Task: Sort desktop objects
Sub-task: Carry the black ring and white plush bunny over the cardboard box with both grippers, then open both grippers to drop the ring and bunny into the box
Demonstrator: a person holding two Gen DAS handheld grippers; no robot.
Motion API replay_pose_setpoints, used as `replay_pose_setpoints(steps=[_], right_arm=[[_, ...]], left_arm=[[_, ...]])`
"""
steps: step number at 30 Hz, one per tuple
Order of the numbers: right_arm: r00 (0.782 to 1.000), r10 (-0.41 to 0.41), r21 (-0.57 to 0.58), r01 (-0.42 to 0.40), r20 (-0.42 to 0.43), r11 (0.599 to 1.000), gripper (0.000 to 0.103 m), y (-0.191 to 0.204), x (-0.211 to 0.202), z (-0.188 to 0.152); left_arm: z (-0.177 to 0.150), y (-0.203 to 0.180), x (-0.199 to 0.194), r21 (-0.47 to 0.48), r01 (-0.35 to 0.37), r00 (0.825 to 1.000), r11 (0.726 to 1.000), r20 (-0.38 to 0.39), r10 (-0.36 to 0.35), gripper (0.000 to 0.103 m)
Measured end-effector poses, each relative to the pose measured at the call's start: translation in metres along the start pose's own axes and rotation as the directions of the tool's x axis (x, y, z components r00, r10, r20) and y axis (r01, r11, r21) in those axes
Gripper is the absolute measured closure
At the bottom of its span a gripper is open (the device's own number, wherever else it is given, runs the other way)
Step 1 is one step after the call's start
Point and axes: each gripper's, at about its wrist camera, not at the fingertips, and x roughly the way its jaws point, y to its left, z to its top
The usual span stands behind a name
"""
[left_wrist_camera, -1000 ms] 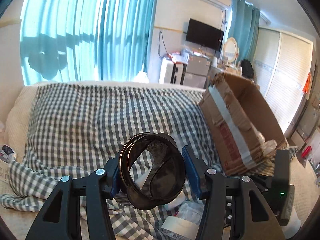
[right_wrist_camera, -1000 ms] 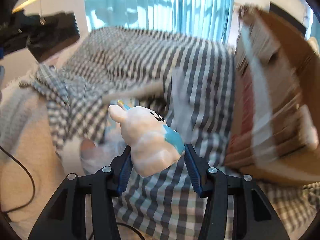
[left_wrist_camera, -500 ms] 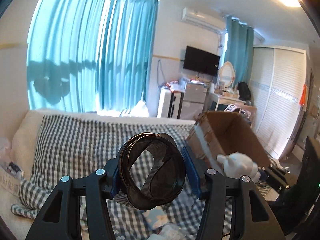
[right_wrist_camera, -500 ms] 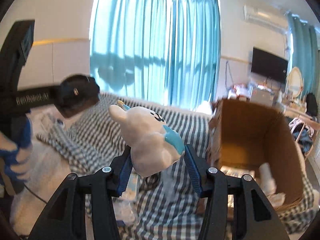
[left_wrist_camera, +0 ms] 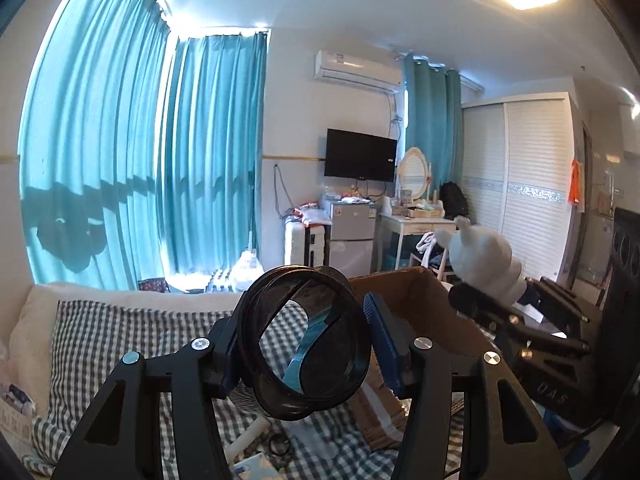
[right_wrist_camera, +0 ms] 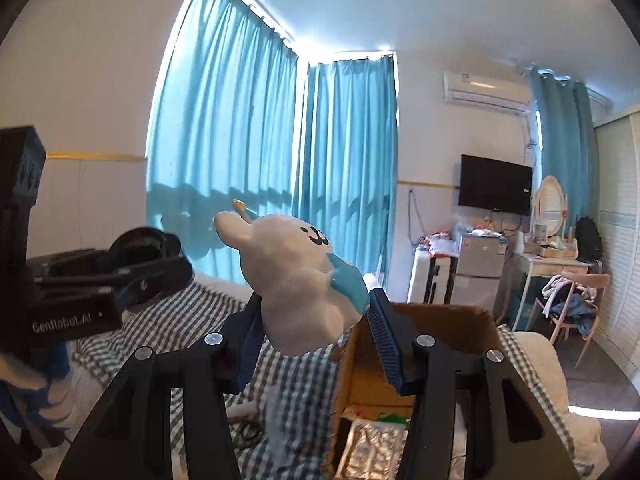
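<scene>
Left hand-held gripper (left_wrist_camera: 302, 344): clenched on a dark translucent round container (left_wrist_camera: 304, 342), its open mouth facing the camera, held up in the air above a bed covered by a grey-and-white checked cloth (left_wrist_camera: 132, 332). Small loose items lie on the cloth below, too blurred to identify. Open cardboard box (right_wrist_camera: 436, 344): stands on the bed to the right of the container; foil-like packaging lies inside. Right hand-held gripper (right_wrist_camera: 316, 328): grasping a white rabbit figurine (right_wrist_camera: 292, 276) with a drawn face and a blue patch, held aloft near the box's left rim. Background: teal curtains (right_wrist_camera: 280, 168), wall television (right_wrist_camera: 495, 185), air conditioner (left_wrist_camera: 356, 70).
</scene>
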Motion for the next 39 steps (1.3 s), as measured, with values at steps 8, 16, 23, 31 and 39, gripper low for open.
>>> replay_pose_setpoints(steps=[8, 16, 23, 31, 39], right_arm=[[0.998, -0.07, 0.032, 0.069, 0.009, 0.997, 0.053, -0.034, -0.014, 0.001], [0.992, -0.121, 0.141, 0.123, -0.024, 0.982, 0.053, -0.068, -0.002, -0.018], [0.98, -0.168, 0.138, 0.182, -0.107, 0.974, 0.057, -0.085, 0.029, -0.046], [0.952, -0.181, 0.174, 0.227, -0.247, 0.958, 0.073, -0.113, 0.065, -0.083], [0.889, -0.211, 0.175, 0.302, -0.407, 0.937, 0.064, -0.135, 0.092, -0.113]], left_arm=[[0.015, -0.039, 0.023, 0.059, 0.037, 0.999, 0.998, 0.014, -0.038, 0.048], [0.011, -0.072, 0.07, 0.083, 0.107, 0.994, 0.991, -0.033, -0.105, 0.048], [-0.003, -0.095, 0.111, 0.091, 0.162, 0.984, 0.983, -0.093, -0.153, 0.048], [-0.021, -0.118, 0.171, 0.086, 0.229, 0.963, 0.97, -0.168, -0.213, 0.048], [-0.05, -0.139, 0.225, 0.085, 0.258, 0.935, 0.962, -0.273, -0.227, 0.046]])
